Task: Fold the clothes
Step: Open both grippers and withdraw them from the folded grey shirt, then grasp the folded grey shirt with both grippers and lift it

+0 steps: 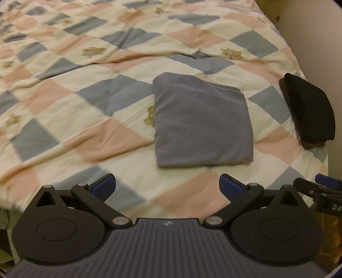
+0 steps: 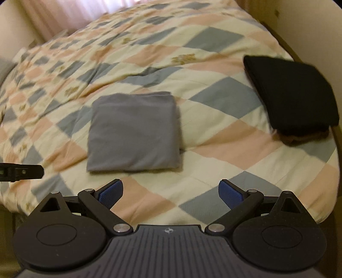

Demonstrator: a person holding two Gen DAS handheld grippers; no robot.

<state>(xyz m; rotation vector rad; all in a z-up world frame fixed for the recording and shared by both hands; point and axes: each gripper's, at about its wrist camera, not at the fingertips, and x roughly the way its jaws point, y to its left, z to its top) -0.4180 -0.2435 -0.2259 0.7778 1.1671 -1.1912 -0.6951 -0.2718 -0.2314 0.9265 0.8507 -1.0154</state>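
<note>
Quilted bed, folded grey garment, black stack edge-cropped

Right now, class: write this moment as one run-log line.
left gripper: open, empty | right gripper: open, empty | grey garment: folded on quilt | black garment: folded, apart

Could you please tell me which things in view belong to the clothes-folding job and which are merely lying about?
Part of the job:
- folded grey garment
- folded black garment atop a brown one
- left gripper and right gripper, jaws open, empty

Just there:
- patchwork quilt
- curtain
</note>
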